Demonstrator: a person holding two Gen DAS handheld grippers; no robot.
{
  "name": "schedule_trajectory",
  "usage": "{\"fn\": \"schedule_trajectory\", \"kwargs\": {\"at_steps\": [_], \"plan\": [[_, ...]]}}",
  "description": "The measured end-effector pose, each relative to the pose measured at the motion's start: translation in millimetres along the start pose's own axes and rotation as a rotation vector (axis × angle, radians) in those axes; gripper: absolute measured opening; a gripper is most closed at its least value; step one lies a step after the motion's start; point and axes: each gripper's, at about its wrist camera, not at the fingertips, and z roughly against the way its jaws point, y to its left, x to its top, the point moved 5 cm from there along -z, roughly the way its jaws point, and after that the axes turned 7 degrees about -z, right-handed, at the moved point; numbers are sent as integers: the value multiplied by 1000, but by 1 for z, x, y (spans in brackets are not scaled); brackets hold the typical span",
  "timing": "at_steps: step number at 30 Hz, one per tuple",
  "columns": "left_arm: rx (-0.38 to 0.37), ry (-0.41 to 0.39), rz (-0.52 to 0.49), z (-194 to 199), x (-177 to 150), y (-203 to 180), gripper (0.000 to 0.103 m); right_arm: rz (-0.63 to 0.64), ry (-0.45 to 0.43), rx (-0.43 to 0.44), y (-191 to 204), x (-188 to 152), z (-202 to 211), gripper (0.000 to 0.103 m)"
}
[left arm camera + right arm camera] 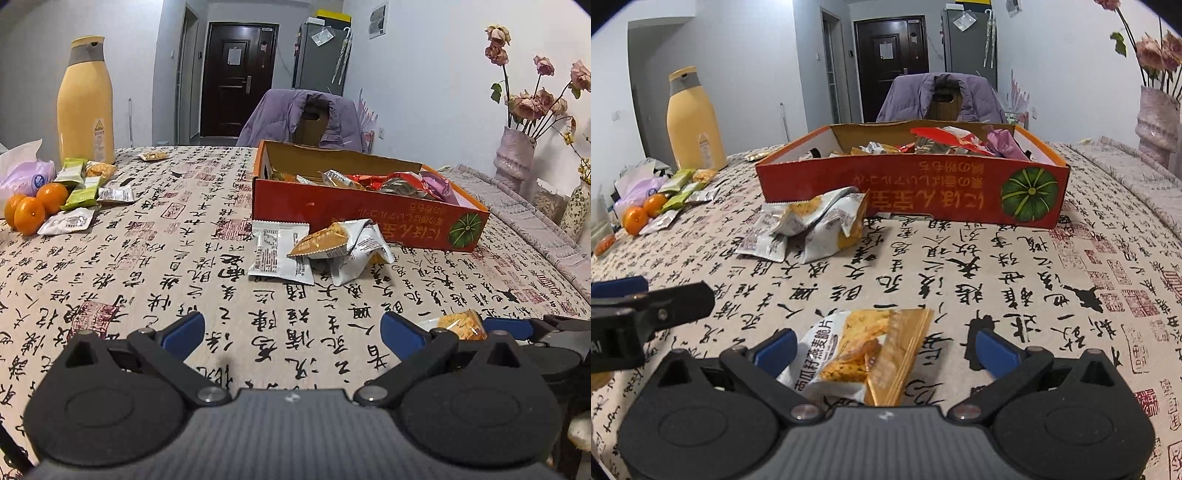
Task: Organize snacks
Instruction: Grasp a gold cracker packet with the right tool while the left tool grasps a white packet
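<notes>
An open red cardboard box (pixel 351 218) (pixel 905 192) holds several wrapped snacks. A small pile of silver and orange packets (pixel 317 251) (pixel 812 225) lies just in front of its near wall. One oat-crisp packet (pixel 860 354) (pixel 461 325) lies flat on the tablecloth between the wide-apart fingers of my right gripper (pixel 886 350), which is open and not pinching it. My left gripper (pixel 293 332) is open over bare cloth, nothing between its fingers. More green and silver packets (pixel 79 184) (pixel 679 192) lie at the far left.
Oranges (pixel 33 210), a tissue bag (pixel 22 173) and a tall yellow bottle (pixel 86 103) (pixel 694 122) stand at the left. A vase of dried roses (pixel 515 155) (pixel 1156 122) is on the right. Behind the table is a chair with a purple jacket (pixel 942 96).
</notes>
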Motion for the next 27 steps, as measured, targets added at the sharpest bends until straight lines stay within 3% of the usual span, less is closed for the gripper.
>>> {"fn": "schedule_trajectory", "kwargs": {"at_steps": [1, 7, 12, 22, 27], "plan": [[-1, 1, 2, 0, 0, 0, 103, 6, -2, 1, 0, 0, 0, 98], [-3, 6, 8, -1, -2, 1, 103, 69, -19, 30, 9, -2, 6, 67], [-4, 8, 3, -2, 0, -1, 103, 71, -26, 87, 11, -1, 11, 25], [31, 14, -6, -12, 17, 4, 103, 34, -90, 106, -10, 19, 22, 20], [95, 81, -30, -36, 30, 15, 103, -5, -149, 63, -36, 40, 26, 20]]}}
